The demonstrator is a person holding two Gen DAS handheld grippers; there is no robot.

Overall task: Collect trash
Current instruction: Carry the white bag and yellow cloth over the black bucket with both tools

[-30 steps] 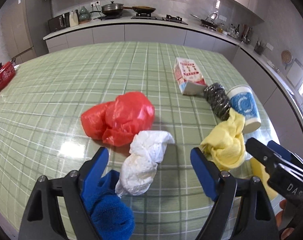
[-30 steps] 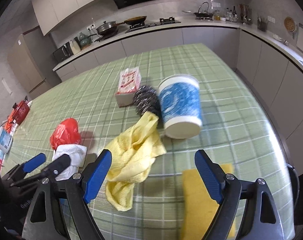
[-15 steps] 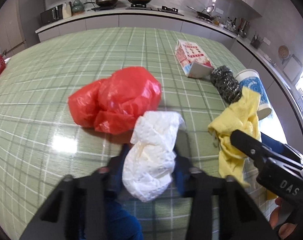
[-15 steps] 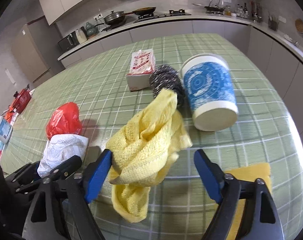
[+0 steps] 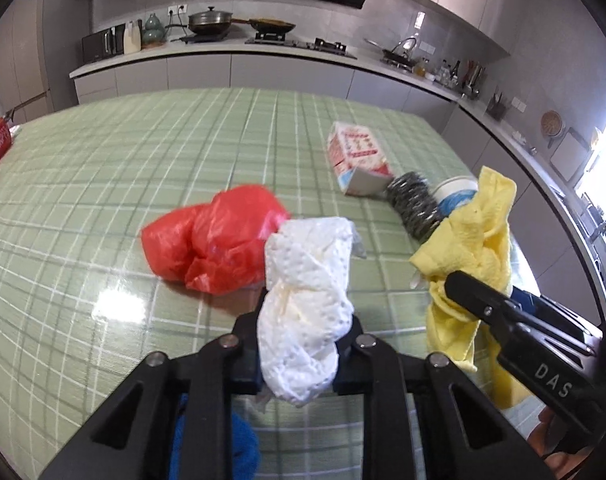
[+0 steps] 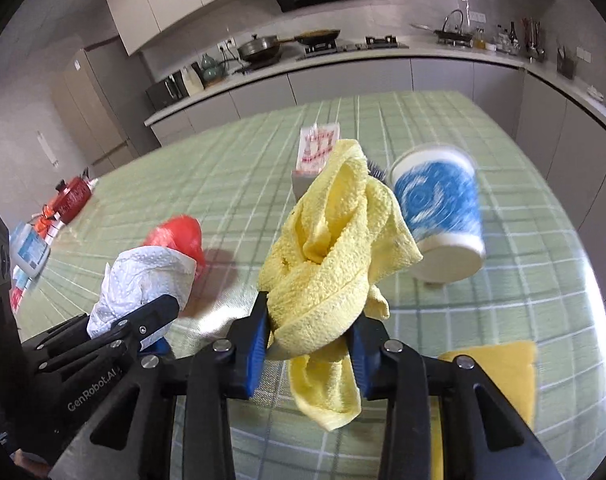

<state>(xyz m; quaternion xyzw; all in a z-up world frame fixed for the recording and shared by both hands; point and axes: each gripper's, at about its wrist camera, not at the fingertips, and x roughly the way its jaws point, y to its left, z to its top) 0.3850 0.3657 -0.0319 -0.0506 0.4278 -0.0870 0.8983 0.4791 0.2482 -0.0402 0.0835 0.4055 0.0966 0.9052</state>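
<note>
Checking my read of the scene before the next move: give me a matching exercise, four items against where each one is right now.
Things:
1. white paper towel wad
2. yellow cloth
3. red plastic bag
4. blue paper cup

Places or states:
A. lying on its side on the table
B. clamped in the right gripper
C. crumpled on the table, not held
D. clamped in the left gripper

Pairs: 1-D, 2-B, 3-C, 4-A
</note>
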